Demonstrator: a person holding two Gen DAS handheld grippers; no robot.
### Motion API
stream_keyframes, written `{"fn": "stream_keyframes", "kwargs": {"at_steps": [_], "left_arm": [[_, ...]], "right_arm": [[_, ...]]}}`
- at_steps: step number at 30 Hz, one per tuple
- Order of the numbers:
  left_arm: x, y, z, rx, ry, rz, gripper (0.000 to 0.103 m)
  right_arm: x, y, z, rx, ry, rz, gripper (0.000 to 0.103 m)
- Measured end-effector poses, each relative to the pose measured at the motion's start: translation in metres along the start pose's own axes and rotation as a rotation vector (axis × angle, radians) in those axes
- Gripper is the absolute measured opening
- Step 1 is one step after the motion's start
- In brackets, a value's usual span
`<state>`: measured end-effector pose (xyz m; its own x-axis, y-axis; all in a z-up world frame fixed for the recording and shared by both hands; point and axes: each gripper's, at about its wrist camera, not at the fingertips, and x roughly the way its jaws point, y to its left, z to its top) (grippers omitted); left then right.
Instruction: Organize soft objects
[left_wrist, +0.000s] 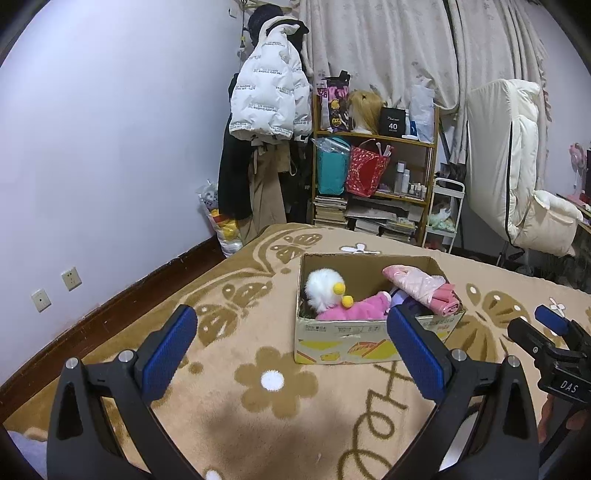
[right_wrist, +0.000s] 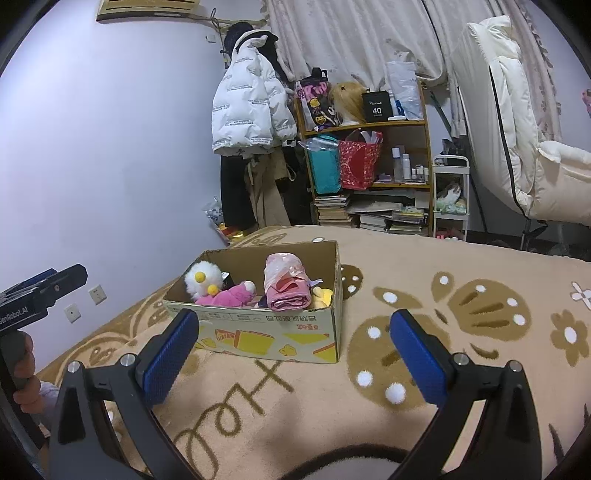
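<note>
Soft objects sit inside the cardboard box (right_wrist: 258, 332) on the patterned blanket (right_wrist: 461, 369): a white fluffy toy (right_wrist: 202, 282) against the left wall, a pink plush (right_wrist: 225, 295) beside it, a pink quilted bundle (right_wrist: 286, 286) at centre-right, and a yellow item (right_wrist: 322, 295) partly hidden behind the bundle; no loose soft object shows on the blanket. Left gripper (left_wrist: 291, 350) hangs before the box, jaws spread wide and empty; right gripper (right_wrist: 291, 350) likewise, spread and empty. Risk, as a judgement: the box looks light, so a jaw catching its near wall could shove or tip it; the bundle could unroll if pinched at one edge. Surroundings: shelf unit (right_wrist: 369, 147), hanging white jacket (right_wrist: 251, 110), padded chair (right_wrist: 517, 129), all well apart; nothing stands between grippers and box.
</note>
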<state>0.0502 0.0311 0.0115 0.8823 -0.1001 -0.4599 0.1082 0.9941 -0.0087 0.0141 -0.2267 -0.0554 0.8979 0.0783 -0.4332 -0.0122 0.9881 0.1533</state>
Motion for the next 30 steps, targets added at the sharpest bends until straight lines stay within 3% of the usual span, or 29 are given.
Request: {"fn": "stream_keyframes", "kwargs": {"at_steps": [30], "left_arm": [[0.0043,0.0021,-0.0023,0.023,0.023,-0.002,0.102]], "right_arm": [[0.0006,0.0049,-0.0034,0.004,0.001,0.004,0.103]]}}
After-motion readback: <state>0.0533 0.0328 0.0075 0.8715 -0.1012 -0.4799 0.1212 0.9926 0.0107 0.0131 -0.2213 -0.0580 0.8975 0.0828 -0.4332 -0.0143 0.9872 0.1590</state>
